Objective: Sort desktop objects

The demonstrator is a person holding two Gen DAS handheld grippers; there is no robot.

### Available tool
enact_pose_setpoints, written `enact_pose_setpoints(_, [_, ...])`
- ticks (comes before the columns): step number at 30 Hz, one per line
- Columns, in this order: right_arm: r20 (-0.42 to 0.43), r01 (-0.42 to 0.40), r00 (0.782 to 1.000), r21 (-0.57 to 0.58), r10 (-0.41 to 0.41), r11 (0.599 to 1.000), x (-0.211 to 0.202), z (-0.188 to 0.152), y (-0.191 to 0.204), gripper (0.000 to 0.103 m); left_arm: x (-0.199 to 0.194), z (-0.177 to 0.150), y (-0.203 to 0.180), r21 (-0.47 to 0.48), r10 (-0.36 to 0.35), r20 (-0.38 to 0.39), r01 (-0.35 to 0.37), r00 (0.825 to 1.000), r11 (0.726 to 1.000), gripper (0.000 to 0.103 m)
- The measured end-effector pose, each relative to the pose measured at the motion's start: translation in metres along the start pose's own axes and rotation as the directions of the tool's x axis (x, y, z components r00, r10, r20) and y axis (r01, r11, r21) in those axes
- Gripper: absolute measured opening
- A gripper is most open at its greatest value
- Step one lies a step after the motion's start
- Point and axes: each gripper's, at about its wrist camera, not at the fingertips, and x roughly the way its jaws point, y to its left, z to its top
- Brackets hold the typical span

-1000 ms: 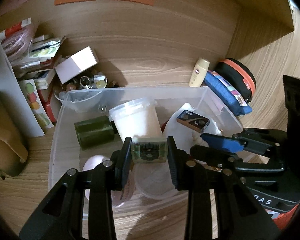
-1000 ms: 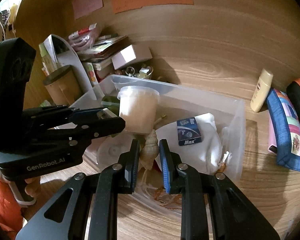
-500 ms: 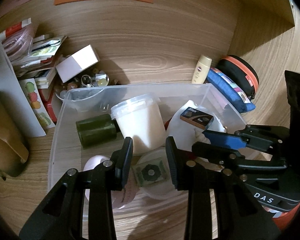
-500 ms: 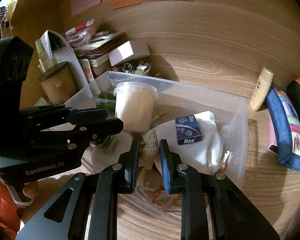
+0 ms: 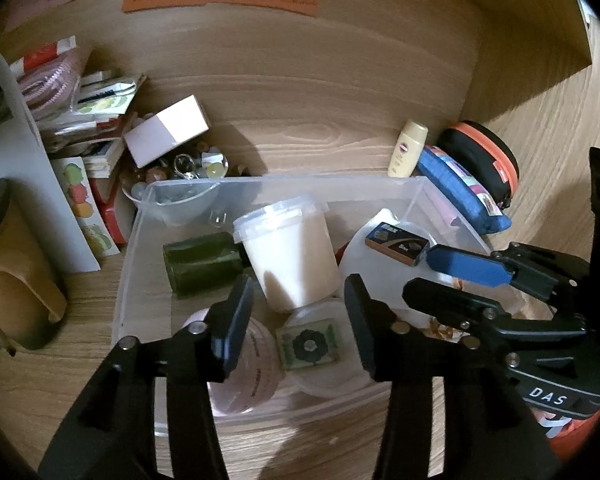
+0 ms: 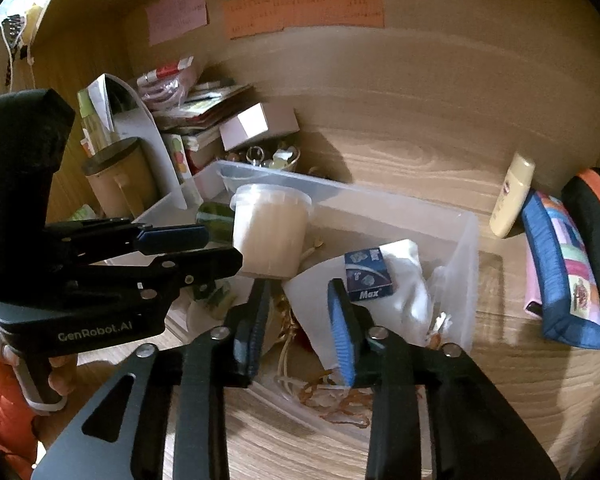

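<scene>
- The left gripper [image 5: 300, 312] hangs over the near end of the clear plastic bin [image 5: 440, 196], jaws spread and holding nothing. The small green square item [image 5: 310, 344] lies flat directly below the gap, on a translucent lid, beside a pink round object [image 5: 246, 364].
- Risk: if this gripper drops or swings from here, a finger could clip the white lidded tub [image 5: 290, 256] just beyond it and tip it onto the dark green bottle [image 5: 202, 260] lying on its side.
- The right gripper [image 6: 300, 320] also sits over the bin, jaws spread and empty, close alongside the left one. The 2 tools could knock together in so tight a space.
- Its blue pads [image 6: 342, 332] hover above loose cords and a white cloth [image 6: 404, 280] that carries a small blue box [image 6: 368, 276]. I judge a closing or lifting finger could snag these and drag the box off.
- The bin is already crowded, so anything dropped in may bounce or settle askew.
- Surface: a wood-grain desk [image 6: 520, 380] in a dim wooden alcove; paper notes are stuck to the back panel.
- Left of the bin stand stacked booklets, a pale box [image 5: 166, 136] and a brown mug; to the right, still outside it, a cream bottle [image 6: 512, 196], a blue pouch [image 6: 564, 272] and a black case with orange trim [image 6: 596, 216].
</scene>
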Motion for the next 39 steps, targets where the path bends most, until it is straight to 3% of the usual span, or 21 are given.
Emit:
enact_pose_setpoints(7, [0.033, 0.032, 0.999, -0.005, -0.031, 0.999, -0.006, 0.001, -0.001, 0.044, -0.006, 0.001, 0.001, 0.002, 0.019, 0.024, -0.020, 1.000, 1.000, 0.058])
enact_pose_setpoints(11, [0.060, 0.065, 0.996, -0.010, -0.064, 0.998, -0.010, 0.002, -0.001, 0.056, -0.009, 0.002, -0.001, 0.010, 0.050, 0.041, -0.050, 0.998, 0.999, 0.069])
enact_pose_setpoints(15, [0.079, 0.094, 0.992, -0.009, -0.093, 0.995, -0.012, 0.003, -0.002, 0.069, -0.010, 0.003, -0.001, 0.013, 0.063, 0.044, -0.064, 0.997, 0.998, 0.074])
enact_pose_setpoints(18, [0.089, 0.104, 0.991, -0.001, -0.104, 0.995, -0.014, 0.004, -0.004, 0.073, -0.011, 0.003, 0.000, 0.010, 0.076, 0.050, -0.077, 0.996, 0.997, 0.079])
enact_pose_setpoints(20, [0.098, 0.111, 0.989, 0.006, -0.111, 0.994, -0.016, 0.004, -0.005, 0.082, -0.013, 0.002, 0.000, 0.006, 0.093, 0.060, -0.093, 0.994, 0.996, 0.088])
enact_pose_setpoints(25, [0.116, 0.119, 0.986, 0.026, -0.122, 0.993, -0.020, 0.005, -0.009, 0.086, -0.014, 0.001, -0.002, 0.013, 0.126, 0.061, -0.127, 0.990, 0.992, 0.095])
enact_pose_setpoints(28, [0.127, 0.116, 0.985, 0.046, -0.121, 0.992, -0.023, 0.006, -0.014, 0.099, -0.013, 0.001, 0.000, -0.004, 0.137, 0.035, -0.137, 0.990, 0.991, 0.096])
enact_pose_setpoints(34, [0.146, 0.140, 0.979, 0.050, -0.146, 0.989, -0.036, 0.007, -0.019, 0.103, -0.024, -0.001, 0.009, -0.055, 0.185, 0.008, -0.184, 0.983, 0.981, 0.096])
enact_pose_setpoints(39, [0.129, 0.144, 0.980, 0.065, -0.151, 0.987, -0.045, 0.005, -0.018, 0.103, -0.042, -0.007, 0.007, -0.075, 0.241, 0.042, -0.238, 0.970, 0.968, 0.097])
